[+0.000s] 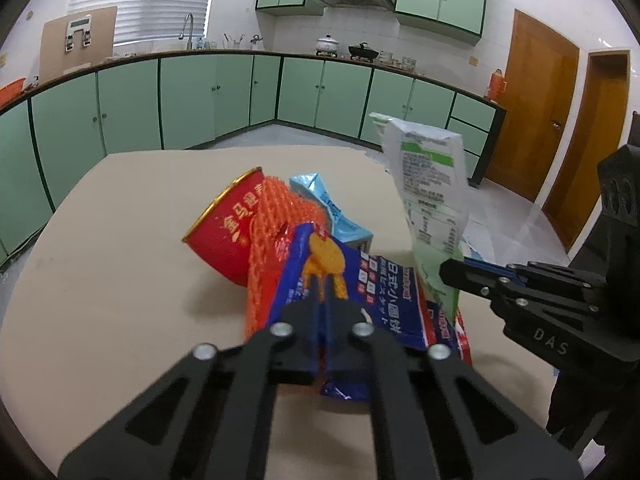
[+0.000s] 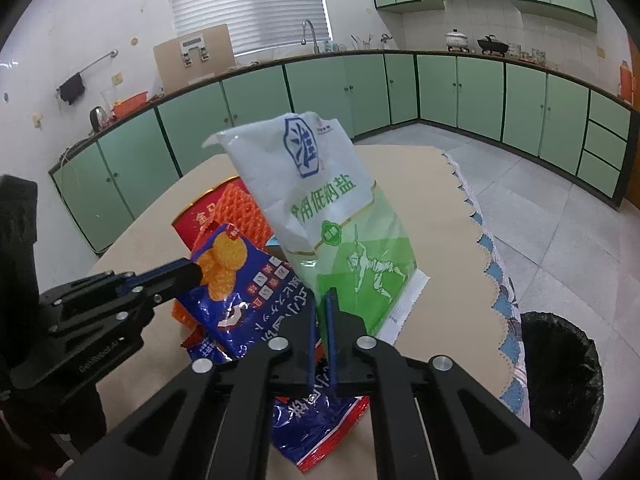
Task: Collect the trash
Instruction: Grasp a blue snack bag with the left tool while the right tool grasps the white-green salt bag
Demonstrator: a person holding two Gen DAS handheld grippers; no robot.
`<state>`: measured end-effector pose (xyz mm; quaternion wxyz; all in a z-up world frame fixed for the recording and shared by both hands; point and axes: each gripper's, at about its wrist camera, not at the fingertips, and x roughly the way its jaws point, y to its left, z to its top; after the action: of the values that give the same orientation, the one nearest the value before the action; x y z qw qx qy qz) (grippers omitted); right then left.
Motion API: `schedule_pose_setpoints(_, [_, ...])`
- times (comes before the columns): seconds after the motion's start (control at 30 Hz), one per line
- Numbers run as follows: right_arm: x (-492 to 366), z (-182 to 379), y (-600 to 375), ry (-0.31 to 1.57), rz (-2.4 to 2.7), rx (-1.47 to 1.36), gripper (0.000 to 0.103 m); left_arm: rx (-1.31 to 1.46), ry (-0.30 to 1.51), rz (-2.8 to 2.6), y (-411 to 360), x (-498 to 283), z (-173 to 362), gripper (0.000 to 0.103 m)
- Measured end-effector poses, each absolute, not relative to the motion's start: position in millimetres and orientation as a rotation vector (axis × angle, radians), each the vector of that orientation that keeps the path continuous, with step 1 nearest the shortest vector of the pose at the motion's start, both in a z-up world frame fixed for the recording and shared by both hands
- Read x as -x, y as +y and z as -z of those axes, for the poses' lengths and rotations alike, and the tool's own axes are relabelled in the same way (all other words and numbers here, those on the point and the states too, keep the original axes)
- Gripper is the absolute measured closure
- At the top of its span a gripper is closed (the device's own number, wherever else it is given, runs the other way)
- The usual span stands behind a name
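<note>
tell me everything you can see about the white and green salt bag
The salt bag is a crinkly plastic pouch, white on top and green below, with a blue emblem, green Chinese lettering and a figure printed on its front; its back carries a text panel. It looks empty and floppy. The right gripper holds it upright by its lower edge, jaws closed on it, lifted above the table beside the blue snack bag.

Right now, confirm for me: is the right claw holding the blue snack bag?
No. The right claw is shut on the white and green salt bag; the left claw pinches the blue snack bag.
</note>
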<state>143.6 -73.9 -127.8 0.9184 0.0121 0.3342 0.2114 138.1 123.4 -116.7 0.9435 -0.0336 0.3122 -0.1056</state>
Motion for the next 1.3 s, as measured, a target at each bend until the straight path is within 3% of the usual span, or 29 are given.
schedule_pose_setpoints(0.33, [-138.7, 108.2, -79.9, 0.640, -0.417, -0.019, 0.099, 0.092, 0.521, 0.224, 124.7, -125.7, 82.7, 0.103])
schedule_pose_setpoints(0.53, [-137.0, 106.4, -77.8, 0.641, -0.420, 0.000, 0.099, 0.084, 0.573, 0.226, 128.5, -129.4, 94.1, 0.102])
schedule_pose_setpoints(0.6, [-136.4, 108.1, -77.1, 0.646, -0.423, 0.002, 0.099, 0.080, 0.603, 0.210, 132.0, -131.9, 103.4, 0.096])
schedule_pose_setpoints(0.67, [-137.4, 110.0, -77.4, 0.651, -0.426, 0.002, 0.099, 0.072, 0.622, 0.189, 135.4, -134.3, 111.2, 0.064])
schedule_pose_setpoints(0.83, [-138.8, 111.5, -77.1, 0.659, -0.428, 0.003, 0.099, 0.084, 0.666, 0.180, 135.7, -144.4, 126.9, 0.054])
schedule_pose_setpoints(0.9, [-139.2, 112.6, -77.0, 0.664, -0.430, 0.000, 0.099, 0.097, 0.682, 0.184, 135.6, -148.0, 131.2, 0.059])
schedule_pose_setpoints(0.93, [-139.0, 112.9, -77.0, 0.665, -0.430, 0.000, 0.099, 0.104, 0.684, 0.184, 136.3, -148.4, 132.3, 0.077])
schedule_pose_setpoints(0.97, [-138.7, 113.2, -77.2, 0.666, -0.430, 0.000, 0.099, 0.118, 0.688, 0.189, 136.8, -149.6, 132.8, 0.080])
schedule_pose_setpoints(1.3, [-138.0, 107.7, -75.3, 0.658, -0.419, 0.007, 0.099, 0.129, 0.563, 0.174, 149.7, -130.8, 95.4, 0.091])
